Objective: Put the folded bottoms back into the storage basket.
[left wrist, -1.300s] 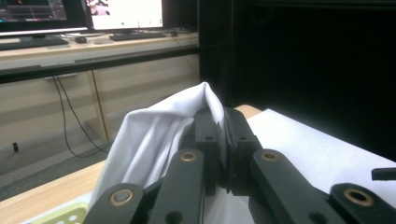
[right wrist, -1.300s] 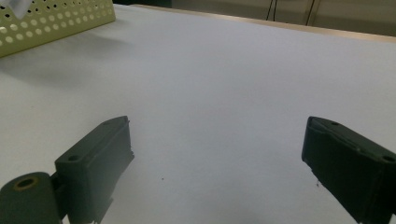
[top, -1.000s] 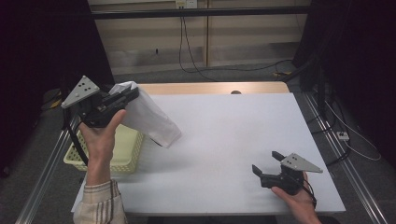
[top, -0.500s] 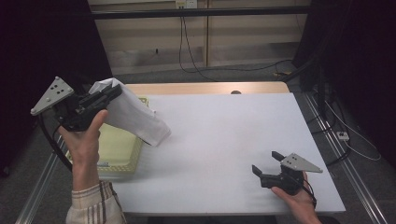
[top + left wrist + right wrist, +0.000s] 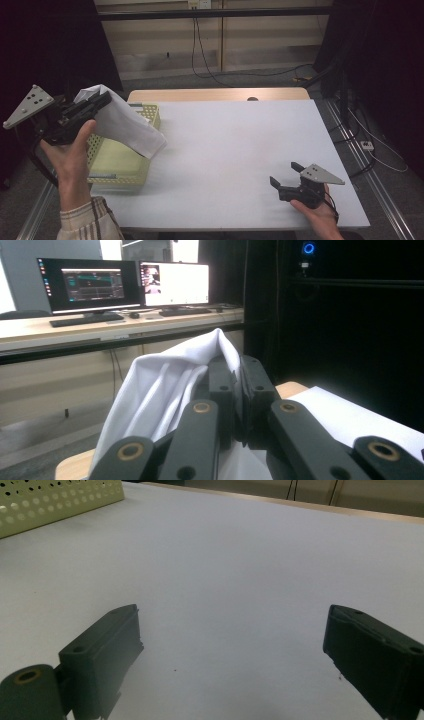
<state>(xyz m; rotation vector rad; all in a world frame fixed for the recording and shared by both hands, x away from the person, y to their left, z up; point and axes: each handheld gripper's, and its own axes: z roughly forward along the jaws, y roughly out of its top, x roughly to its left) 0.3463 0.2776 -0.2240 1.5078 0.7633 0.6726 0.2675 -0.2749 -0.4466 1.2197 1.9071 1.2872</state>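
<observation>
Left gripper [image 5: 102, 100]: we see its jaws pinched tight on a fold of white cloth [image 5: 125, 125]; in the left gripper view the two black jaws stand nearly together with the cloth's [image 5: 165, 385] edge caught between them.
Left hand [image 5: 67, 150]: we find it raised off the table's left edge, the gripper tilted so it points toward the table's middle; a plaid sleeve [image 5: 87, 222] covers the forearm.
White cloth: it hangs from the left jaws in the air, draping down and to the right, its lower end above the near right corner of the basket [image 5: 115, 165].
Basket: pale yellow-green, perforated, resting on the table's left side; we see its wall [image 5: 55, 500] at the top left of the right gripper view.
Right gripper [image 5: 287, 179]: we see its jaws spread wide with nothing between them; in the right gripper view bare table shows between them.
Right hand [image 5: 317, 212]: low at the table's near right edge, well apart from the cloth.
Table [image 5: 235, 150]: white top, wooden strip along the far edge.
</observation>
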